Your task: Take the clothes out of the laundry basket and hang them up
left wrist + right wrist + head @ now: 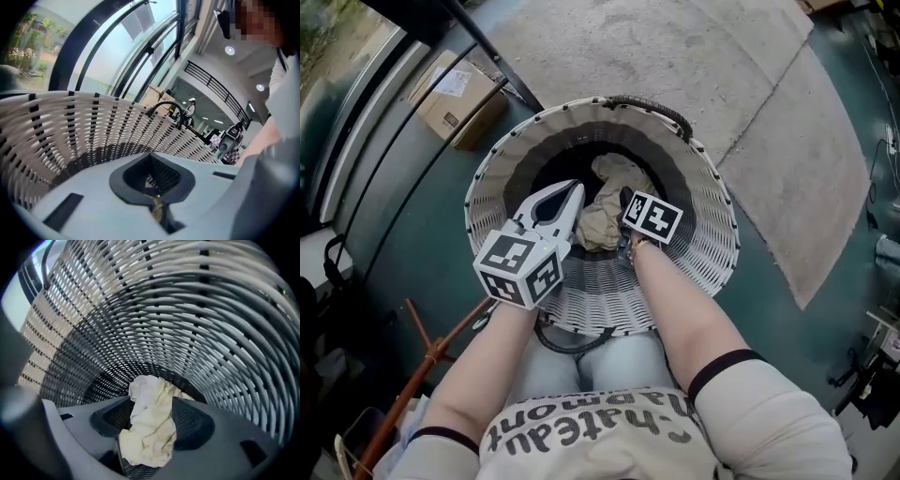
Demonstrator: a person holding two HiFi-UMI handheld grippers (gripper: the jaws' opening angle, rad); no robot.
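Right tongs [625, 204] are spread wide, deep in the laundry basket [698, 248], with the cream garment [149, 427] bunched between the jaws on the basket bottom, not pinched yet. Left tongs [569, 197] are clenched and empty, over the basket's left side. I'd sink the right a touch, clamp a thick fold, and lift straight up so the weave doesn't snag it.

head view looks down into the basket [708, 239], gripper views close on its wall
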